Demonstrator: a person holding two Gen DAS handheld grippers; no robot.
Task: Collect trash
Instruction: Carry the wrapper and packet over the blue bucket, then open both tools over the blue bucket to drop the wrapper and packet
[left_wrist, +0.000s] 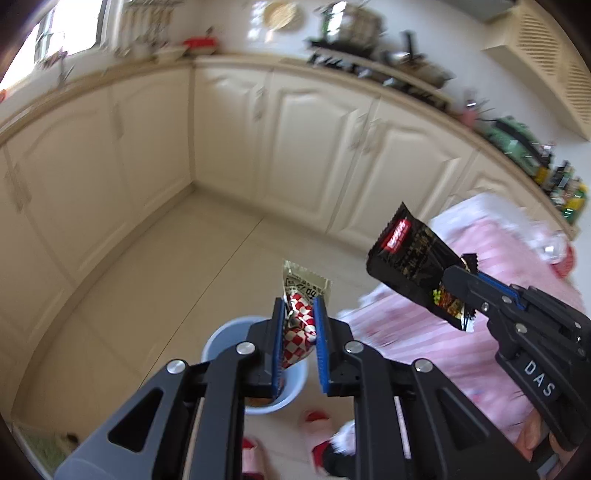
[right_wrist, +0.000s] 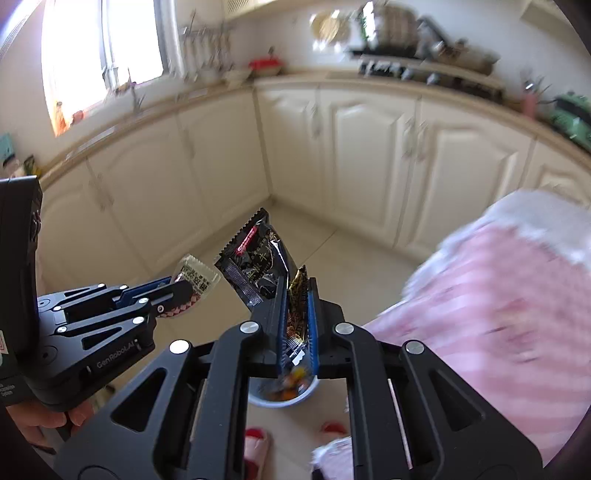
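Cream kitchen cabinets (left_wrist: 303, 147) curve round a pale tiled floor (left_wrist: 147, 295), with a pink striped cloth (left_wrist: 443, 332) spilling in from the right. From the left wrist view, the left gripper (left_wrist: 300, 332) has its jaws clamped on a red-and-white checked wrapper (left_wrist: 297, 328), whose beige printed top pokes out above the blue pads; right underneath, on the floor, stands a light blue bin (left_wrist: 221, 336) with something brownish at the bottom. Off to the right, the right gripper (left_wrist: 461, 284) pinches a black snack packet (left_wrist: 410, 258) by its lower edge, out over the cloth and not yet above the bin. From the right wrist view, the right gripper (right_wrist: 297, 321) shows its jaws squeezed tight on the black snack packet (right_wrist: 255, 262), and the light blue bin (right_wrist: 284, 397) peeks out below them, already holding some colourful scraps. The left gripper (right_wrist: 181, 291) comes in from the left with the red-and-white checked wrapper (right_wrist: 195, 277) in its grip. By my reckoning both pieces are picked up and carried to the bin; what's left is letting them drop in, left one seemingly best placed.
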